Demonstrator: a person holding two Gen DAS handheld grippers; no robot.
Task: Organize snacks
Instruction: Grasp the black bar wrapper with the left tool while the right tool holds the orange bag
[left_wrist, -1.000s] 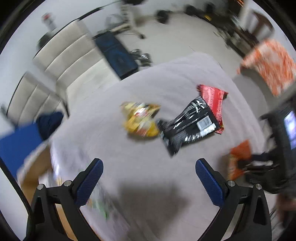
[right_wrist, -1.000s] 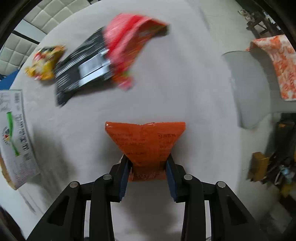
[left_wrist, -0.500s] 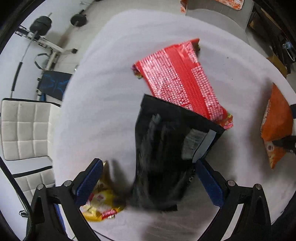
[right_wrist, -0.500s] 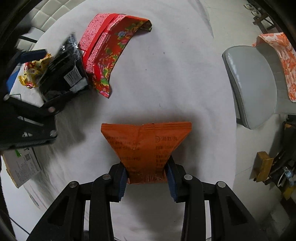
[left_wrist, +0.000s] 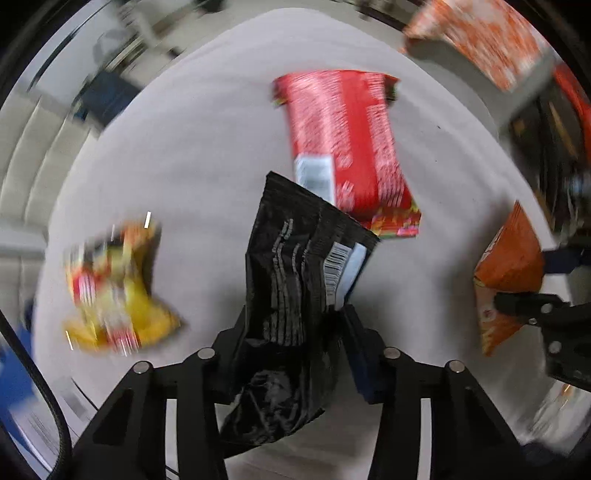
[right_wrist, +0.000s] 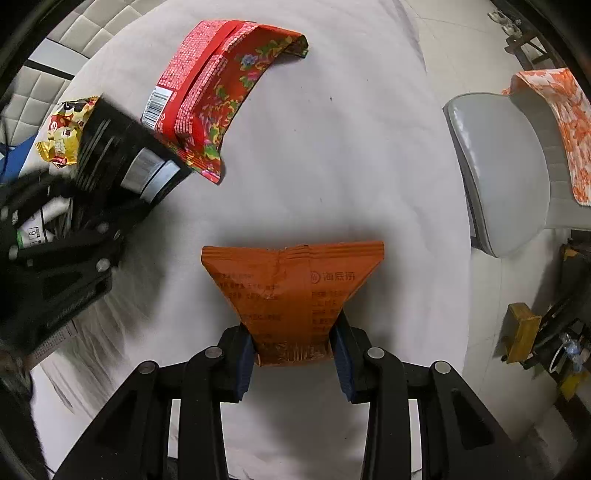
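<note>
My left gripper (left_wrist: 295, 347) is shut on the lower part of a black snack bag (left_wrist: 295, 280), which stands up off the white table (left_wrist: 207, 155); the same black bag (right_wrist: 122, 158) shows at left in the right wrist view. My right gripper (right_wrist: 293, 350) is shut on the bottom edge of an orange snack bag (right_wrist: 291, 288), also visible as the orange bag (left_wrist: 509, 273) at right in the left wrist view. A red bag (left_wrist: 351, 147) lies flat behind the black one. A yellow bag (left_wrist: 114, 288) lies at the left, blurred.
A grey chair (right_wrist: 506, 170) with an orange patterned cloth (right_wrist: 565, 122) stands beyond the table's right edge. White padded seats (right_wrist: 48, 74) stand at the far left. Printed paper (right_wrist: 55, 339) lies near the table's left front edge.
My left gripper, open half a second ago, has shut on the black bag and lifted it. The right gripper has kept hold of the orange bag and barely moved.
</note>
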